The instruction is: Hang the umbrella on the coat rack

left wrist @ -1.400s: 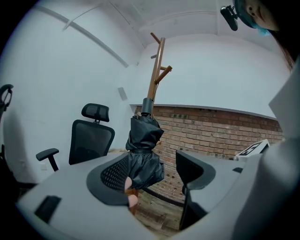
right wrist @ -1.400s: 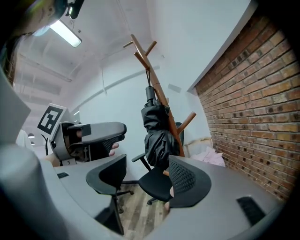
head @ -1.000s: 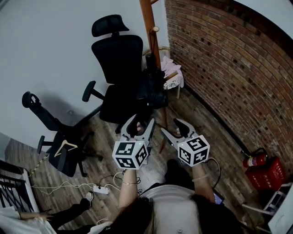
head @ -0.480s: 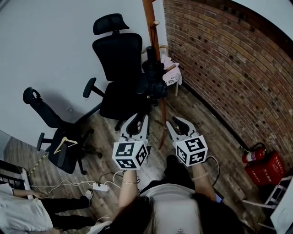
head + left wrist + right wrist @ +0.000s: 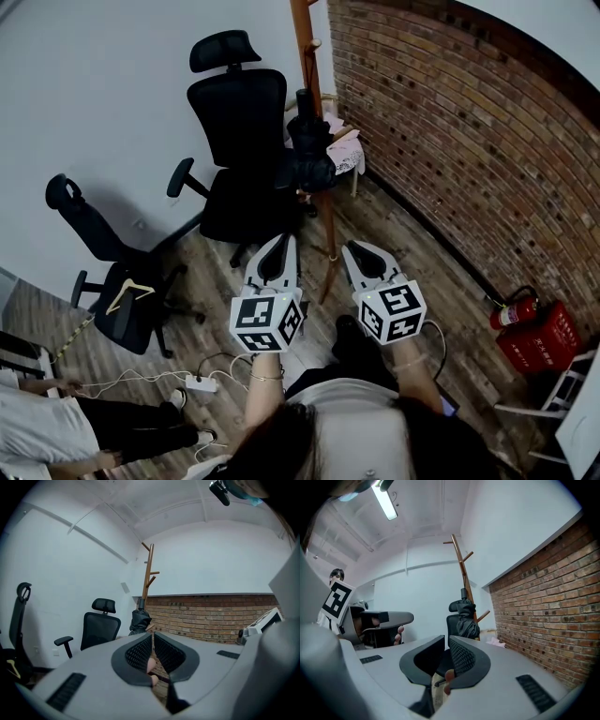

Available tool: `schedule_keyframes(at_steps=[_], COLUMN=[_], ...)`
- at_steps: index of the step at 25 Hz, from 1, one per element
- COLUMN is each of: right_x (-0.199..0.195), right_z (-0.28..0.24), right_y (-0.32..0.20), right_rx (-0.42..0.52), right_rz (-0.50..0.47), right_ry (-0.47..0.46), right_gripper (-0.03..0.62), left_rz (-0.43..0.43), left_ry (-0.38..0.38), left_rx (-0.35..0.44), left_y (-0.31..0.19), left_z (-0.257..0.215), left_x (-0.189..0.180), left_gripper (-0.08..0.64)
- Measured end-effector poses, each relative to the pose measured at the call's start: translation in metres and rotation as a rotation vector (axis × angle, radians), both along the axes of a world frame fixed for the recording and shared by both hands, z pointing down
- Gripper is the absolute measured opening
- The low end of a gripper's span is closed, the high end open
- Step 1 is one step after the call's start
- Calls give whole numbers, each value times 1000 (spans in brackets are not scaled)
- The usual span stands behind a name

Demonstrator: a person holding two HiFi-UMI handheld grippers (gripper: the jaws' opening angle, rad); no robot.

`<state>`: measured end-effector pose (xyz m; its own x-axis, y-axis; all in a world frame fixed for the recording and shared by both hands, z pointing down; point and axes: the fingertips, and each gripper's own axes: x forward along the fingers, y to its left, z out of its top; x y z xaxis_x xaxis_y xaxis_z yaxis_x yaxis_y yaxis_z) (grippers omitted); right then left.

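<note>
The black folded umbrella (image 5: 306, 159) hangs on the wooden coat rack (image 5: 304, 47) by the brick wall, also seen in the left gripper view as umbrella (image 5: 139, 620) on rack (image 5: 147, 573), and in the right gripper view as umbrella (image 5: 466, 618) on rack (image 5: 462, 566). My left gripper (image 5: 287, 242) and right gripper (image 5: 353, 250) are side by side in front of me, well short of the rack and pointing at it. Both have just been closing with nothing between their jaws. The left gripper (image 5: 153, 633) and the right gripper (image 5: 446, 638) are shut and hold nothing.
A black office chair (image 5: 239, 122) stands left of the rack. A second chair (image 5: 94, 244) carries a hanger (image 5: 131, 295). A pink cloth (image 5: 343, 152) lies on a stool by the wall. A fire extinguisher (image 5: 511, 313), red box (image 5: 548, 342), power strip (image 5: 197, 382) and person (image 5: 66, 436) are around.
Both grippers' jaws went from wide open to shut, empty. Both hands shifted slightly forward. The umbrella stayed on the rack. A person at lower left moved further into view.
</note>
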<state>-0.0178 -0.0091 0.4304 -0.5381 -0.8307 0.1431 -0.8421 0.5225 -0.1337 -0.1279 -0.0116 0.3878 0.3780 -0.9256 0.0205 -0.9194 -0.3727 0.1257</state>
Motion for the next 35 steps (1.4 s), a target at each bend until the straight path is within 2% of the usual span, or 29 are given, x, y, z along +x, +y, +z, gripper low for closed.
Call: schedule_keyframes(at_steps=[17, 35], right_x=[-4, -26], right_z=[3, -2], right_y=[42, 37], right_rx=[5, -5], right_rz=[21, 17], right_ry=[40, 48], right_gripper=[37, 37], left_rz=[43, 80], left_ry=[18, 25], left_rx=[-6, -9], left_y=[48, 46], left_z=[8, 6], left_x=[4, -9], left_gripper=[11, 11])
